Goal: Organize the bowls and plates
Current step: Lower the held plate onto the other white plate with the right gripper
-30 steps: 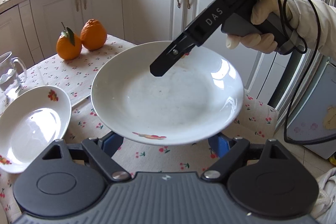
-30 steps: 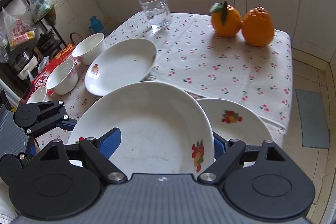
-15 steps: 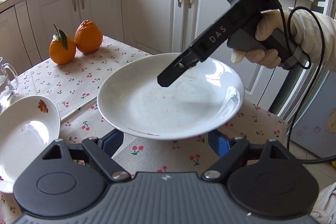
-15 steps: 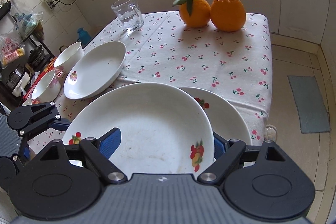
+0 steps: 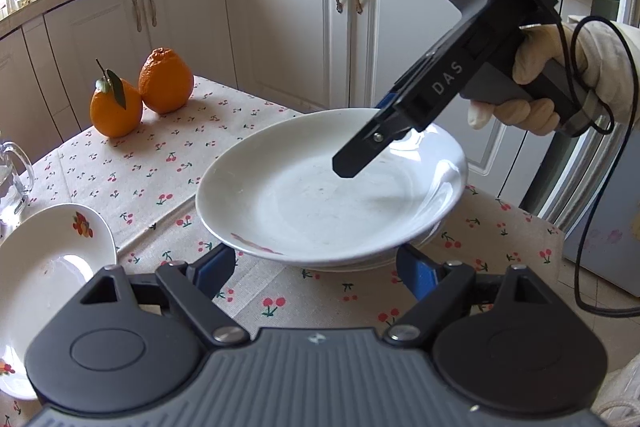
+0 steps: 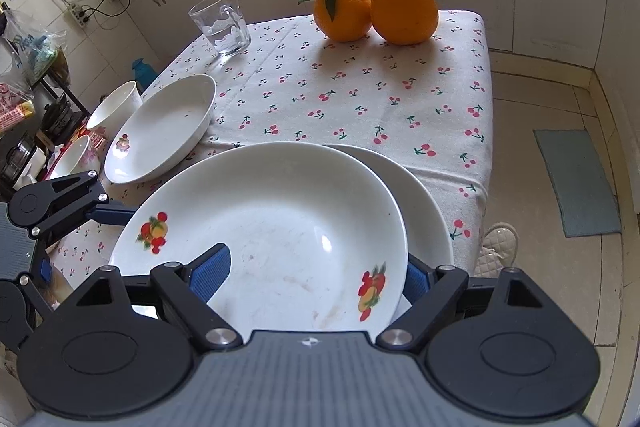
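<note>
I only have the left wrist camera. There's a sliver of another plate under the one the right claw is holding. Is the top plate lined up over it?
Observer: No. In the right wrist view the held plate sits off to the left of the lower plate, which shows as a crescent past its right rim.
Operator: Is anything printed on the held plate?
Observer: Two fruit prints on its inner wall, the second one close to the right claw.
Operator: What is beyond the side plate on my left?
Observer: Two white bowls. The far bowl is behind the side plate, and the near bowl is beside it.
</note>
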A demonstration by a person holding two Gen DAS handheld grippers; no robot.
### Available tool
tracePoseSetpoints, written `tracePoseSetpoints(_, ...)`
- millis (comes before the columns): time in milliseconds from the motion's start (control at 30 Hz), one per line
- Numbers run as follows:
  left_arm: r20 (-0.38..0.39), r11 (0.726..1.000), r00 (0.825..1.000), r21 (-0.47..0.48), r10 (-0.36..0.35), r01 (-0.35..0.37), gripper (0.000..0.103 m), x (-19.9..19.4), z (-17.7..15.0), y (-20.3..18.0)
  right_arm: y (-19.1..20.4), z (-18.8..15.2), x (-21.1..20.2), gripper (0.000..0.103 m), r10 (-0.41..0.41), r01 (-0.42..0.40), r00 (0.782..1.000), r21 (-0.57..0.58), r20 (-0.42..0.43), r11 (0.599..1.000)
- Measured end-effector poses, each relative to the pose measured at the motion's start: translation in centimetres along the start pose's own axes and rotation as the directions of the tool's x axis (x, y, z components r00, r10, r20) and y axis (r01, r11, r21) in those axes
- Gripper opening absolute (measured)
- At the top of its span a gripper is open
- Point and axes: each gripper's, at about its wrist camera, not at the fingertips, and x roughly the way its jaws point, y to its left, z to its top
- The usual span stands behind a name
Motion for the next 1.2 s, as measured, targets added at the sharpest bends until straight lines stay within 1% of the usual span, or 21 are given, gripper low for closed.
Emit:
tracePoseSetpoints(233, 0.001, 1.0, 1.0, 0.019, 0.003, -0.003, 0.087, 0.4, 0.0, 0.0, 0.0, -0.7, -0.8, 0.09, -0.009, 0.009, 1.0, 0.012, 0.007, 1.0)
tracePoseSetpoints(500, 0.003, 1.0, 1.0, 0.015, -0.012, 0.012, 0.088, 0.6, 0.0, 0.2, 0.1, -1.5, -1.4, 0.09, -0.016, 0.016, 1.0, 0.029, 0.014, 0.999)
tracePoseSetpoints(1067, 0.01, 0.999, 1.0, 0.027, -0.026, 0.026, 0.089, 0.8, -0.1, 0.0, 0.5, -2.4, -2.7, 0.09, -0.057, 0.056, 0.998, 0.05, 0.016, 0.997)
tracePoseSetpoints(1200, 0.011, 0.999, 1.0, 0.027, -0.022, 0.022, 0.089, 0.8, -0.2, -0.1, 0.8, -2.6, -2.8, 0.09, -0.078, 0.077, 0.997, 0.05, 0.017, 0.996)
